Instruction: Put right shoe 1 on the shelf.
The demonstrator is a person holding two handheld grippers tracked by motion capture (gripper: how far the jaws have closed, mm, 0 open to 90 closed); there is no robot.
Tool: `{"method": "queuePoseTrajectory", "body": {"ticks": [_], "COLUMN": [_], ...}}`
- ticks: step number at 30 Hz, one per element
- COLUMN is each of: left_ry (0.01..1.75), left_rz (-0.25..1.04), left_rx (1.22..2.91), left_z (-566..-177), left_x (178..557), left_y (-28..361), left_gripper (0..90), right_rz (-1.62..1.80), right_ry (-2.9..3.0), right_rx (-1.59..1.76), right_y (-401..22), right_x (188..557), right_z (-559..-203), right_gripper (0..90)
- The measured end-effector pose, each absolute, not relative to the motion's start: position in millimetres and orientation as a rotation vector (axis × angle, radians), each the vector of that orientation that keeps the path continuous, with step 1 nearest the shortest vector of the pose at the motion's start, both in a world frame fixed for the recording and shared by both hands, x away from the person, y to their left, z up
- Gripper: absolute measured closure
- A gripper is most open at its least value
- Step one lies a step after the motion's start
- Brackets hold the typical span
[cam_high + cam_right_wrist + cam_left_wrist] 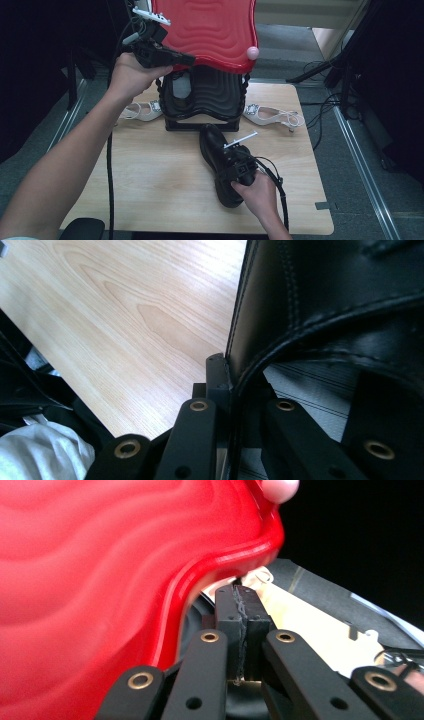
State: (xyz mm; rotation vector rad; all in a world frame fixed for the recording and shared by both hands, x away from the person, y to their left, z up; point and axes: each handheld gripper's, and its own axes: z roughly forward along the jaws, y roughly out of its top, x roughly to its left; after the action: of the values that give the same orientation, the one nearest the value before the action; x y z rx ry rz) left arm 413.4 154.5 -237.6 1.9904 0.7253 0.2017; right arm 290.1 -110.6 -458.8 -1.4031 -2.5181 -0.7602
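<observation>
A red wavy lid (pixel 205 30) is tilted up over a black ribbed box (pixel 207 95) at the back of the table. My left gripper (pixel 186 60) is at the lid's lower left rim. In the left gripper view its pads meet with nothing visible between them (pixel 241 605), and the red lid (pixel 100 570) lies against their left side. A black leather shoe (pixel 214 145) lies in front of the box. My right gripper (pixel 229 156) is shut on the shoe's collar; in the right gripper view the leather wall (pixel 280 300) runs down between the pads (pixel 231 377).
A white heeled sandal (pixel 142 110) lies left of the box and another (pixel 272 116) right of it. A pink knob (pixel 253 52) sits on the lid's right corner. The wooden table (pixel 150 170) has bare room at front left. Cables and stands are on the floor to the right.
</observation>
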Motion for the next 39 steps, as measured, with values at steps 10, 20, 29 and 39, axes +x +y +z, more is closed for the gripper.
{"method": "queuePoseTrajectory", "body": {"ticks": [10, 20, 29, 39], "left_ry": [0.770, 0.818, 0.839, 0.853], "left_rz": [0.233, 0.249, 0.267, 0.256], "left_rx": [1.991, 1.988, 2.005, 2.006], "left_z": [-235, -240, -240, -240], "left_x": [427, 436, 440, 442], "left_y": [156, 159, 160, 159], "left_gripper": [90.0, 90.0, 90.0, 90.0], "right_rz": [-0.827, -0.974, -1.071, -1.207], "right_ry": [-2.488, -2.347, -2.354, -2.360], "right_rx": [-1.360, -1.303, -1.245, -1.264], "right_y": [-133, -154, -155, -155], "right_x": [295, 289, 280, 292], "right_z": [-443, -422, -388, -363], "right_gripper": [88.4, 88.4, 88.2, 88.2]}}
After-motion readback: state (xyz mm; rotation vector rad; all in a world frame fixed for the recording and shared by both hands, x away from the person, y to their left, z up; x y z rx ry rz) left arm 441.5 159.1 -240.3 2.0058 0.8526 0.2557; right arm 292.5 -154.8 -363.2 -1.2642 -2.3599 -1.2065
